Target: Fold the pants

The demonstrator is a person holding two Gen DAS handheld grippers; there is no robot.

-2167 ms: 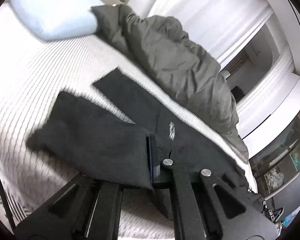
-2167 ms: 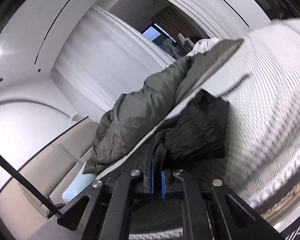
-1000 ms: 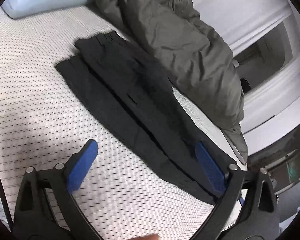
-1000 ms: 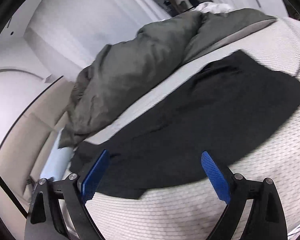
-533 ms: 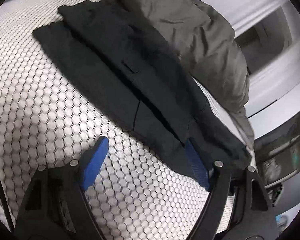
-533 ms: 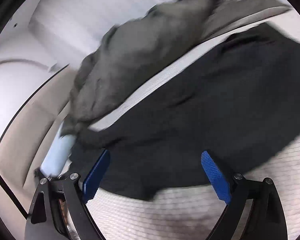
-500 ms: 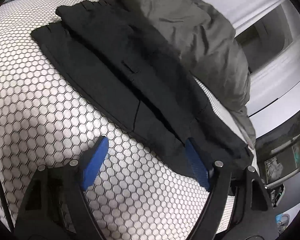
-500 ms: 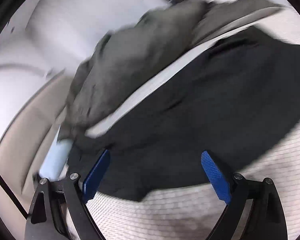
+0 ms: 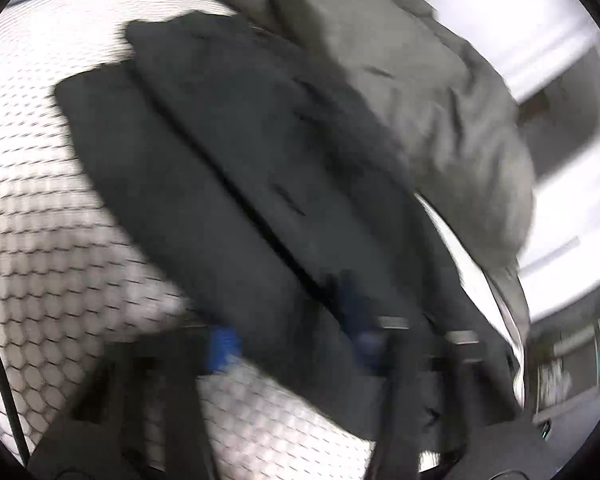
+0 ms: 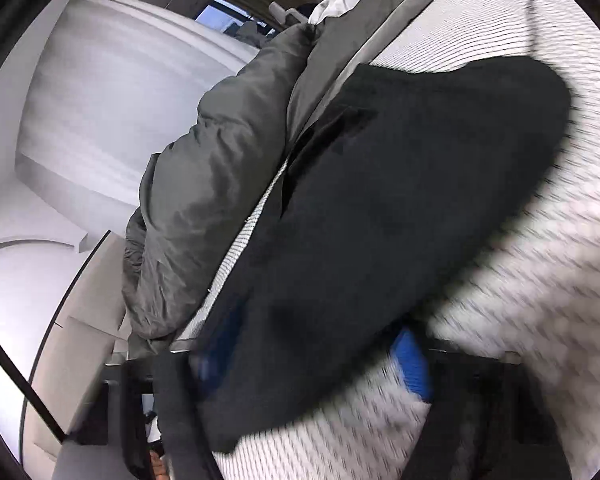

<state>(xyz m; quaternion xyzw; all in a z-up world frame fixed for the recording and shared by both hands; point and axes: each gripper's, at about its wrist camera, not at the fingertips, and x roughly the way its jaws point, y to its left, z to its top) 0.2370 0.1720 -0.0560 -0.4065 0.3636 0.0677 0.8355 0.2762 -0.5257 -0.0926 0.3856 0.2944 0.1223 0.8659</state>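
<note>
While one pair of dark pants [image 9: 236, 184] lies lengthwise on the bed [image 9: 40, 208] beside one rumpled grey duvet [image 9: 440, 92], two hand-held grippers straddle its near edge. Left hand-held gripper [image 9: 292, 344] and right hand-held gripper [image 10: 312, 356] have both just been closing, fabric betw. the blue pads (blurred; pads look apart, not yet pinching).

My left wrist camera looks down my jaws, low and close over the bed [image 9: 60, 240]. My right wrist camera does likewise, rolled sideways. Both share the black pants [image 9: 240, 168] [image 10: 400, 200] and the grey duvet [image 9: 420, 80] [image 10: 204, 184].
</note>
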